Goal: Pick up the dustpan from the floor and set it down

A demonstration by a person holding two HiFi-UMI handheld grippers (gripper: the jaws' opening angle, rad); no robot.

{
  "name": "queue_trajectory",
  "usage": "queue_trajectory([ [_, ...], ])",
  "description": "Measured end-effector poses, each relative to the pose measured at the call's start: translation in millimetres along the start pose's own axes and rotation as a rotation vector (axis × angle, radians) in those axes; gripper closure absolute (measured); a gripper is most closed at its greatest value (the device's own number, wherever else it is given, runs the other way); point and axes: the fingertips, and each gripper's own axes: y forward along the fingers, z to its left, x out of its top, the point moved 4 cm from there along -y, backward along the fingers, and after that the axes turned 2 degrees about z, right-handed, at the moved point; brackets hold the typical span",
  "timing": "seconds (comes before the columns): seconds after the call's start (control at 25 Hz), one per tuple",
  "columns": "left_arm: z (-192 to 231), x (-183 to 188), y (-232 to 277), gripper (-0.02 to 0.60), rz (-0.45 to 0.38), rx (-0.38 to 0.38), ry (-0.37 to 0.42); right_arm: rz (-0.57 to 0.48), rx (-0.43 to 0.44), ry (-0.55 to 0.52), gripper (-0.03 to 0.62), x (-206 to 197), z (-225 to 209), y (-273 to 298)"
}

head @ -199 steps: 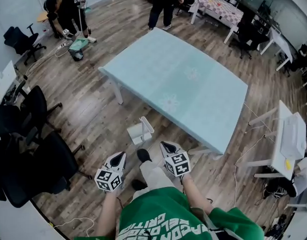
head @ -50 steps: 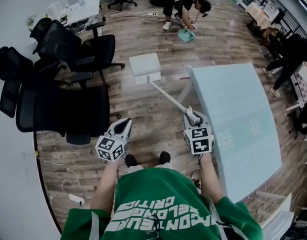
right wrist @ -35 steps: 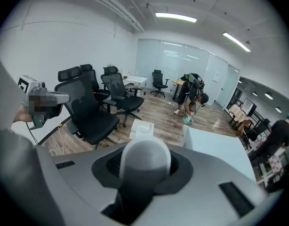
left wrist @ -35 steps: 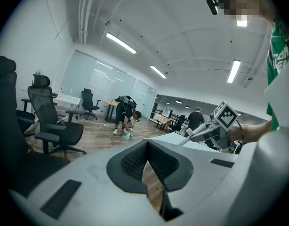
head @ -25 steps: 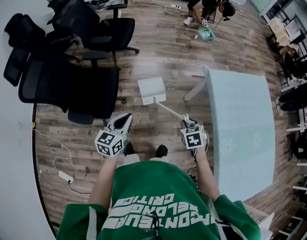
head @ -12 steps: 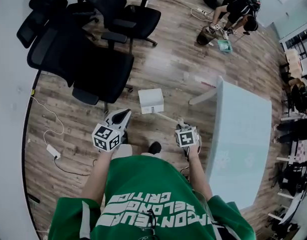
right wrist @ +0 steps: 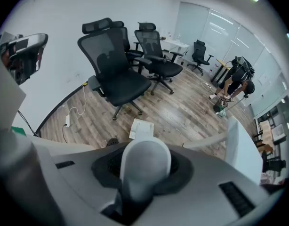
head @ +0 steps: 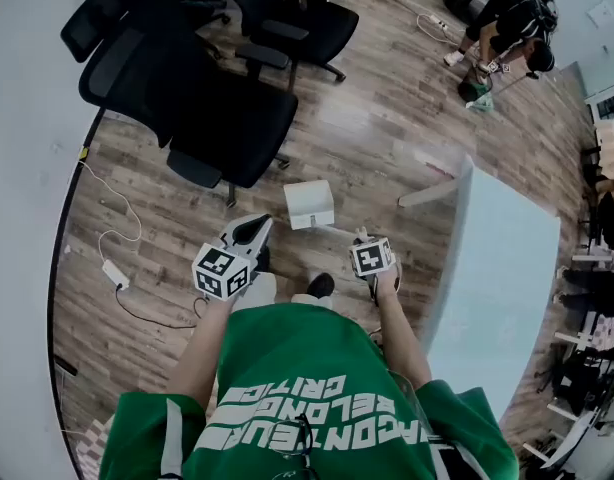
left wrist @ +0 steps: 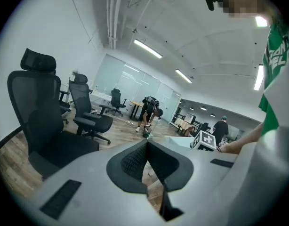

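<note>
The white dustpan [head: 309, 204] is low over the wood floor just ahead of my feet; whether it touches the floor I cannot tell. Its long handle runs up into my right gripper [head: 366, 240], which is shut on the handle's top. In the right gripper view the rounded handle end [right wrist: 145, 160] fills the jaws, with the pan [right wrist: 142, 129] far below. My left gripper [head: 253, 230] hangs to the left of the pan, apart from it. In the left gripper view this gripper [left wrist: 147, 145] is shut, its jaws meeting on nothing.
Several black office chairs [head: 217, 98] stand close behind the dustpan. A pale blue table [head: 497, 268] runs along the right. A power strip with its cable [head: 115, 273] lies on the floor at left. A person [head: 512, 13] crouches far off. My shoe [head: 320, 285] is by the pan.
The dustpan, once on the floor by the table, is now held by its handle. Over the last second my right gripper sank with it, the handle steeper, and the left gripper drifted sideways.
</note>
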Motion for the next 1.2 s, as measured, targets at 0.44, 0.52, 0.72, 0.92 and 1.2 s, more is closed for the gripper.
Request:
queue_trajectory([
  [0.44, 11, -15, -31, 0.580, 0.009, 0.060, -0.039, 0.120, 0.010, -0.067, 0.484, 3, 25, 48],
  [0.52, 14, -17, -36, 0.580, 0.010, 0.070, -0.041, 0.142, 0.000, -0.067, 0.484, 2, 27, 53],
  [0.72, 23, -25, -51, 0.580, 0.019, 0.102, -0.047, 0.141, 0.029, -0.068, 0.484, 0, 38, 77],
  [0.92, 39, -26, -67, 0.580, 0.015, 0.128, -0.061, 0.198, 0.001, -0.063, 0.484, 3, 45, 85],
  [1.2, 58, -30, -78, 0.580, 0.017, 0.136, -0.071, 0.205, 0.023, -0.054, 0.484, 4, 66, 107],
])
